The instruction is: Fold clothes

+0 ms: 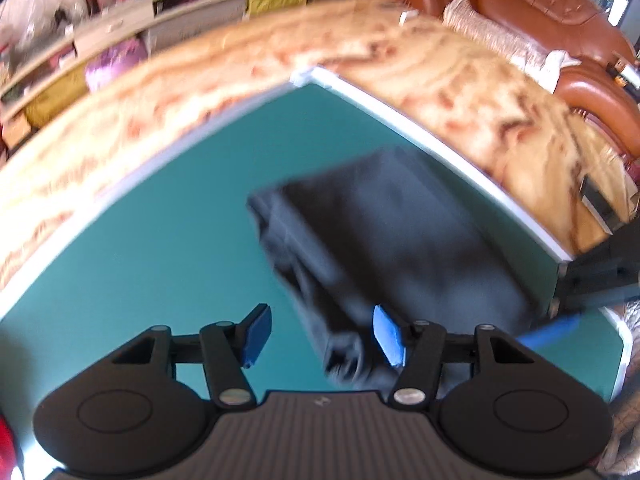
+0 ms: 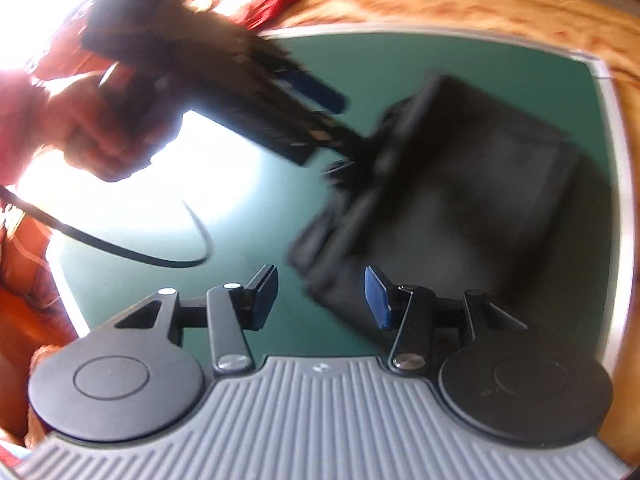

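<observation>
A dark, folded garment lies on the green mat, blurred by motion. My left gripper hovers open over the garment's near corner, its blue pads apart and pressing on nothing. The right wrist view shows the same garment ahead and to the right. My right gripper is open, with the garment's near corner just beyond the gap. A hand holds the left gripper at the garment's left edge. One blue finger of the right gripper shows at the right of the left wrist view.
The mat has a white rim and rests on a wood-patterned tabletop. A brown leather sofa and shelves stand beyond. A black cable loops over the mat's left side.
</observation>
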`<state>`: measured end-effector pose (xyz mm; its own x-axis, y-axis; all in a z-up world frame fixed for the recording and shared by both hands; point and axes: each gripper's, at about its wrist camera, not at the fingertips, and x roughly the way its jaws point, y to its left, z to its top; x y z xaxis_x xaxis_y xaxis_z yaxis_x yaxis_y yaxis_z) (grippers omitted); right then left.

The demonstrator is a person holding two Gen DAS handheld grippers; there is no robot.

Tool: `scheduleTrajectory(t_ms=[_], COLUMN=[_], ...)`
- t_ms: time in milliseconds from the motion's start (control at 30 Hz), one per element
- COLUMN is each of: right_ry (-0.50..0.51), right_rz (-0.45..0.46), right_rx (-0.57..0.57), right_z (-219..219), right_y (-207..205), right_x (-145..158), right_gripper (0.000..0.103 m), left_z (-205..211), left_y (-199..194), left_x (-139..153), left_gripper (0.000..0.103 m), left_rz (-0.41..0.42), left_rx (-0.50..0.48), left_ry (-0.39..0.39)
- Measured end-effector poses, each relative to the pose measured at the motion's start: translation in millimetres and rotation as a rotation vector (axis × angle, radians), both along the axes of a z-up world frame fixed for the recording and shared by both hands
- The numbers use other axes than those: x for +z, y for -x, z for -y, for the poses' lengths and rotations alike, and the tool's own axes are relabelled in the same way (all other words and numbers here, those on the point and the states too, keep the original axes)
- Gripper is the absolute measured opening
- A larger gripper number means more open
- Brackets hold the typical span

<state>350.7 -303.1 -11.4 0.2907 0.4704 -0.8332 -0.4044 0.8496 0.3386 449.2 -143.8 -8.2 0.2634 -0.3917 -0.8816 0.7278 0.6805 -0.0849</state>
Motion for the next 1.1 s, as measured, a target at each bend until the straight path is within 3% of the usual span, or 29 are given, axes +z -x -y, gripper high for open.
scheduleTrajectory(t_ms=[133, 200, 367, 467, 667, 967, 1033, 1100], right_ry=[0.079, 0.07, 0.044, 0.069, 0.09, 0.112, 0.104, 0.118], right_rz=[0.087, 0.12, 0.145, 0.103, 0.127, 0.109, 0.08, 0.058], right_rx=[-0.138, -0.173, -0.133, -0.14, -0.086, -0.17, -0.23, -0.293], right_z=[36, 50, 56, 60, 54, 54, 56, 55], right_y=[-36, -58, -107, -134, -121, -123, -125, -126], right_x=[1, -3, -19, -48, -59, -46, -42, -36], right_gripper=[0.055, 0.055, 0.055, 0.055, 0.056, 0.056, 0.059, 0.07], left_z=[27, 42, 59, 58, 47, 32, 28, 26], left_y=[-16, -24, -44, -50, -56, -69, -69, -67], left_x=[1, -5, -30, -47, -55, -53, -49, -46], left_gripper=[0.062, 0.062, 0.062, 0.063, 0.072, 0.072, 0.073, 0.076], left_rz=[0.057, 0.076, 0.053, 0.023, -0.027, -0.096, -0.11, -0.104], left_rx=[-0.009, -0.01, 0.007, 0.016, 0.073, 0.211, 0.248, 0.291], left_ry=[0.037, 0.033, -0.029, -0.065, -0.013, 0.031, 0.038, 0.018])
